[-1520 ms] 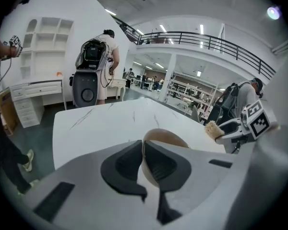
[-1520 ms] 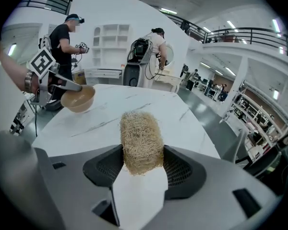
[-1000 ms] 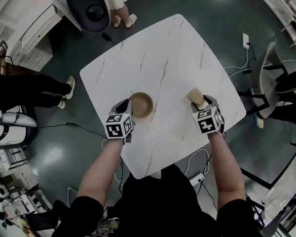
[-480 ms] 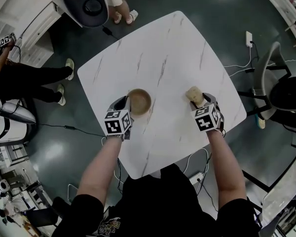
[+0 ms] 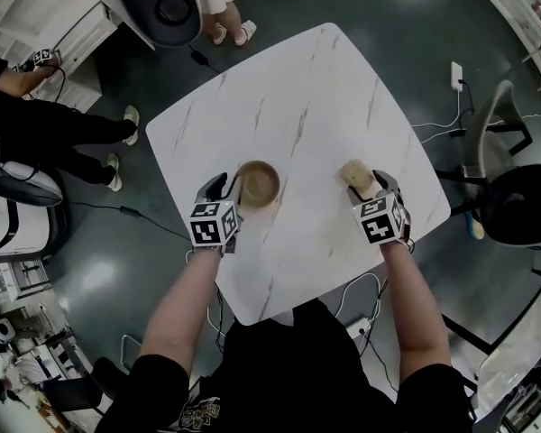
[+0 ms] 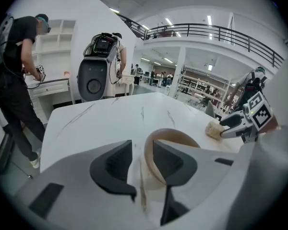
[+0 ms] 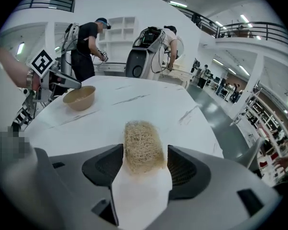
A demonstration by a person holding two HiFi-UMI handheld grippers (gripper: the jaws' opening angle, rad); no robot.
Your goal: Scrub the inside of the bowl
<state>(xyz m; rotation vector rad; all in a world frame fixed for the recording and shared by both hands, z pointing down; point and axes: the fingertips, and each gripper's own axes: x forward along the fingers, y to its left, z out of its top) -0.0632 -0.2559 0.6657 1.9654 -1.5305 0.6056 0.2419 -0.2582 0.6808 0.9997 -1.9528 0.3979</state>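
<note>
Between the jaws of the left gripper [image 6: 141, 159] stands the near rim of the bowl [image 6: 175, 133], which sits on the tabletop [image 5: 298, 97]. These jaws have just been opening and do not squeeze it. The right gripper [image 7: 143, 163] has its jaws clenched on the scrubber [image 7: 143, 145], which pokes out past them.

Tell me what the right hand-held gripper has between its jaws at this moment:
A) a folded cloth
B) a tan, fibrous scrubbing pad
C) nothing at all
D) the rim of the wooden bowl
B: in the right gripper view, the right hand-held gripper has both jaws pressed against the sides of the tan, fibrous scrubbing pad, while the bowl sits apart on the table.
</note>
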